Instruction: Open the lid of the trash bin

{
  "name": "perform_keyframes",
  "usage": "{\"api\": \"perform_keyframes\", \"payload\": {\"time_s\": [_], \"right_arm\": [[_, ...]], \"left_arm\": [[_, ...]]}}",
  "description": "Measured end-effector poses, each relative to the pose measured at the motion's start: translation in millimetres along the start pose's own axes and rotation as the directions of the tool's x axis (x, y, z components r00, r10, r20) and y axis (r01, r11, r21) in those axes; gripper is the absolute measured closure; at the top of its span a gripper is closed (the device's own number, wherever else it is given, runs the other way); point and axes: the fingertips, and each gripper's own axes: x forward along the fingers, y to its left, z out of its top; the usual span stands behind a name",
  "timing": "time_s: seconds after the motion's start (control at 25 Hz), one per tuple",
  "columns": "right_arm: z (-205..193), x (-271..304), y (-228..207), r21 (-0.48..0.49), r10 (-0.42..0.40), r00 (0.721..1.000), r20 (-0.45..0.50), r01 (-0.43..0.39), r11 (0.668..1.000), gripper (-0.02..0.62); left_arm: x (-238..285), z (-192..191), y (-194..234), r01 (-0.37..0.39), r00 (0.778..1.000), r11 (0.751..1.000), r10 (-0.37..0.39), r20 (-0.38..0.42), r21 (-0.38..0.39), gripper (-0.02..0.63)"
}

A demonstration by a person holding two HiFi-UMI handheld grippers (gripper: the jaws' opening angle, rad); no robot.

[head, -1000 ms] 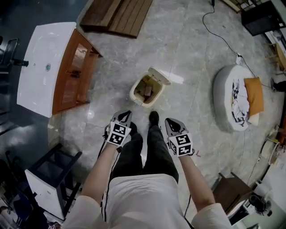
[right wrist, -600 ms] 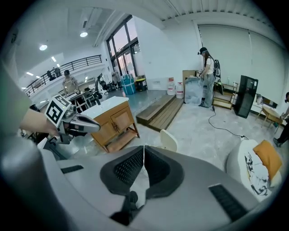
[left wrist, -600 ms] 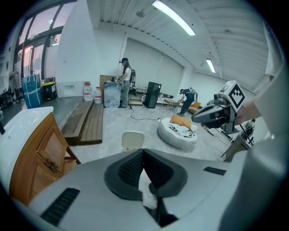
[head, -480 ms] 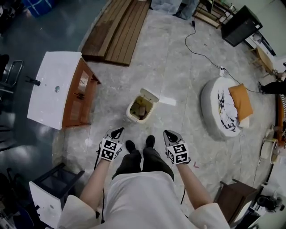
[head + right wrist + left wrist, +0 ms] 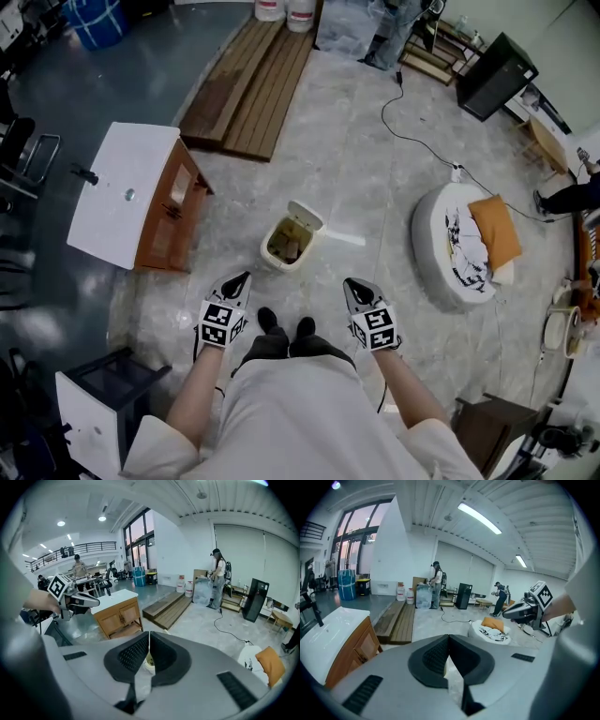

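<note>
Trash bin [image 5: 284, 246] is standing on the marble-patterned floor just ahead of the person's shoes [image 5: 281, 324], between the two tools and a little beyond them. Nearest in, the left gripper [image 5: 240, 279] and right gripper [image 5: 351, 285] are both hanging at waist level with jaws pressed together on nothing, neither touching the bin. The lid [image 5: 306, 217] is already tilting up off the far rim, and brownish contents are showing inside, so the opening looks done. If more swing is wanted, a closed jaw tip should be pushing the lid's underside toward its hinge gently, since the light bin may be sliding or tipping. Farther out, a wooden vanity cabinet [image 5: 167, 225] with a white basin top is sitting to the left, a round white cushion [image 5: 450, 246] to the right, and timber decking [image 5: 248, 84] beyond. No brand or legible writing is showing; only square coded markers on the gripper cubes.
</note>
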Motion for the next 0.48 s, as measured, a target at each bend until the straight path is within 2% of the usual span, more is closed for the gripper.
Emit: {"api": "perform_keyframes", "payload": {"time_s": [0.48], "right_arm": [[7.5, -57.6, -2.0, -0.07, 0.078, 0.993, 0.087, -0.072, 0.995, 0.563]], "left_arm": [[-45.4, 24.5, -68.0, -0.055, 0.993, 0.998, 0.057, 0.105, -0.025, 0.588]]}}
